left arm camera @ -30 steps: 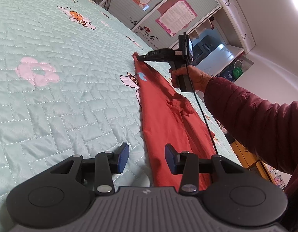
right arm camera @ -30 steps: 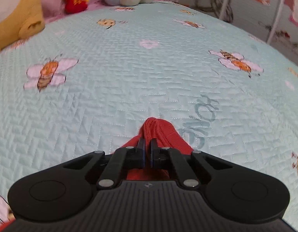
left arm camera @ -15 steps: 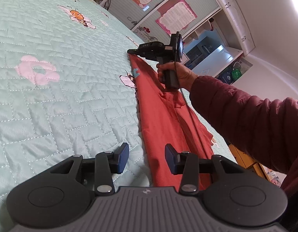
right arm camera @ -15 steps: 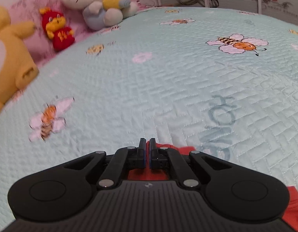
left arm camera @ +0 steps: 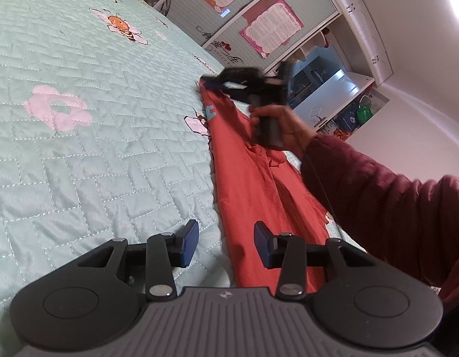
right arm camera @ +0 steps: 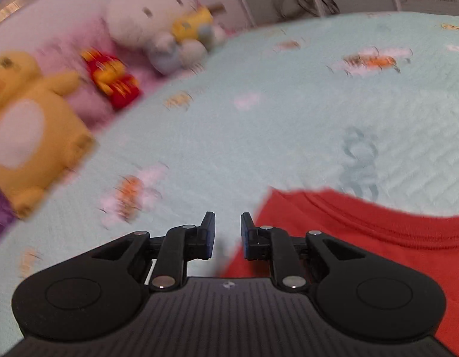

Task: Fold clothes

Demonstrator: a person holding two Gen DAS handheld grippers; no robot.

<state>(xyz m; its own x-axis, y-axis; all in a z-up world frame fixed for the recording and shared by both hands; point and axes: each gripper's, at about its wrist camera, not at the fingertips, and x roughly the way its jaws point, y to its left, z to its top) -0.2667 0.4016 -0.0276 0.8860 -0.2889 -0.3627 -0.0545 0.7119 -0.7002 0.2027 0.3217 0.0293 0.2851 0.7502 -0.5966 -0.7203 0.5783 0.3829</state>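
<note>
1. Lying flat on the bed (left arm camera: 80, 154), the red garment (left arm camera: 253, 196) stretches ahead of the left gripper (left arm camera: 225, 243), whose jaws are spread with nothing between them.
2. Its near end is cut off behind that gripper's body.
3. The right gripper (right arm camera: 228, 235) is released too; the garment sits just right of it.
4. Blur smears that view's plush toys (right arm camera: 30, 131), and also the right gripper (left arm camera: 226, 84) at the garment's far end.

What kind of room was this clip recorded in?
Most likely a child's bedroom: a pale green quilted bedspread with bees, a yellow plush bear and white plush cat at its head, white wardrobe doors behind.
</note>
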